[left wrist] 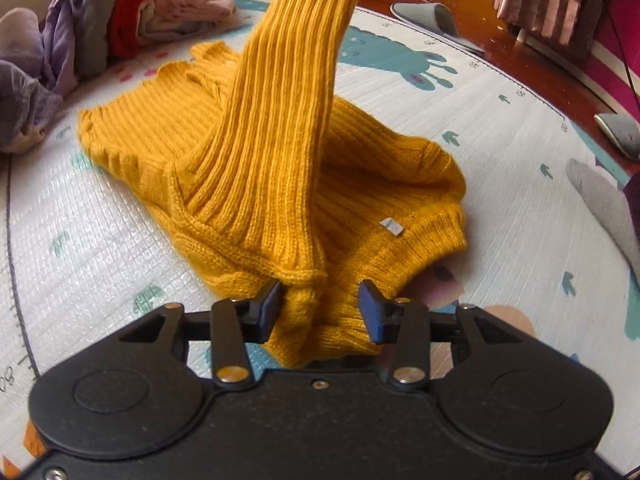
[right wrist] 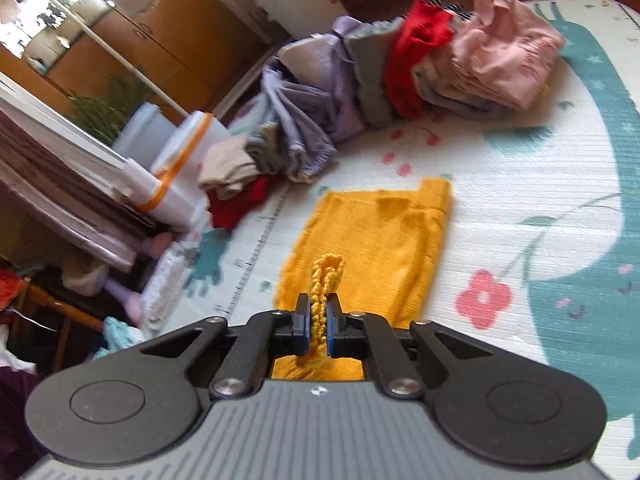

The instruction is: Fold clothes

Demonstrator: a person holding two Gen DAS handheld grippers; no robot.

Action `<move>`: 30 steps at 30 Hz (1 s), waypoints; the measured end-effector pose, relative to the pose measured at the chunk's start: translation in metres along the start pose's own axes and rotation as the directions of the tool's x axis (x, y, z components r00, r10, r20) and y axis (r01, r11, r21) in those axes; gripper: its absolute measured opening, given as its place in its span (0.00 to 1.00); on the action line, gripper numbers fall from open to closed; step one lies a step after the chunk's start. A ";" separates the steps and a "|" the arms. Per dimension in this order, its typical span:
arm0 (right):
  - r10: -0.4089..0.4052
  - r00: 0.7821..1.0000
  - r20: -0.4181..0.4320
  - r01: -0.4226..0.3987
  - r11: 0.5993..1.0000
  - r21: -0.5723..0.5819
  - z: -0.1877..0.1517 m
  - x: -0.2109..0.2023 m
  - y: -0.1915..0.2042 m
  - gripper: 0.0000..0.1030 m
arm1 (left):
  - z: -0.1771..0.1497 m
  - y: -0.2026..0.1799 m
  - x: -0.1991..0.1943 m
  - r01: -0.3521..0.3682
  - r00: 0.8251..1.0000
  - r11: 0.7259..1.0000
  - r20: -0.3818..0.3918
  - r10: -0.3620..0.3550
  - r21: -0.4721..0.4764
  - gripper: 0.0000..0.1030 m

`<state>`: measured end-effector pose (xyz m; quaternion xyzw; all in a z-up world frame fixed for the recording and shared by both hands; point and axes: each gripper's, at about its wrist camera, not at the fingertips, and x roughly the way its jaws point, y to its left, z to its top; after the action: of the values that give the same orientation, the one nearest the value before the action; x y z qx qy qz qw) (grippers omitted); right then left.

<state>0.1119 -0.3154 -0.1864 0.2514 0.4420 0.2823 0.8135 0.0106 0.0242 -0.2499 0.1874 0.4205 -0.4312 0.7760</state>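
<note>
Mustard-yellow ribbed sweater (left wrist: pixel 256 184) lies spread on a white play mat (left wrist: pixel 500 208) printed with teal animals and flowers. One sleeve (left wrist: pixel 296 60) of it is pulled up taut from the body, rising out of the top of the left wrist view. The left gripper (left wrist: pixel 318 312) sits low over the near edge of the knit, jaws apart, with a bunched fold of the sweater between the fingers (left wrist: pixel 267 308); the pads do not look pressed onto it. A small white tag (left wrist: pixel 391 227) shows on the knit near that edge.

In the right wrist view the right gripper (right wrist: pixel 318 330) is clamped on a narrow yellow knitted edge that sticks up between its closed pads, and the sweater's body lies flat on the mat below. Beyond it, at the mat's far edge, sits a pile of clothes (right wrist: pixel 400 80) in lilac, grey, red and pink. Grey slippers (left wrist: pixel 428 20) rest on the wooden floor off the mat.
</note>
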 end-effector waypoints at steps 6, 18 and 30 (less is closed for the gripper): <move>-0.065 0.998 -0.021 0.067 0.993 0.093 -0.027 -0.012 -0.025 0.09 | 0.000 0.001 0.000 0.015 1.000 1.000 -0.008 -0.015 -0.003 0.42; -0.248 0.930 -0.270 0.309 0.927 0.211 -0.103 0.027 -0.087 0.09 | 0.002 -0.001 -0.003 0.048 0.999 0.999 -0.025 -0.048 0.006 0.56; -0.271 0.921 -0.281 0.323 0.933 0.156 -0.097 0.039 -0.090 0.09 | 0.014 0.009 -0.002 0.145 0.983 0.988 -0.103 -0.150 -0.053 0.60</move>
<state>0.0676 -0.3377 -0.3151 0.2229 0.6020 0.1393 0.7540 0.0240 0.0213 -0.2409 0.1609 0.4837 -0.4673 0.7224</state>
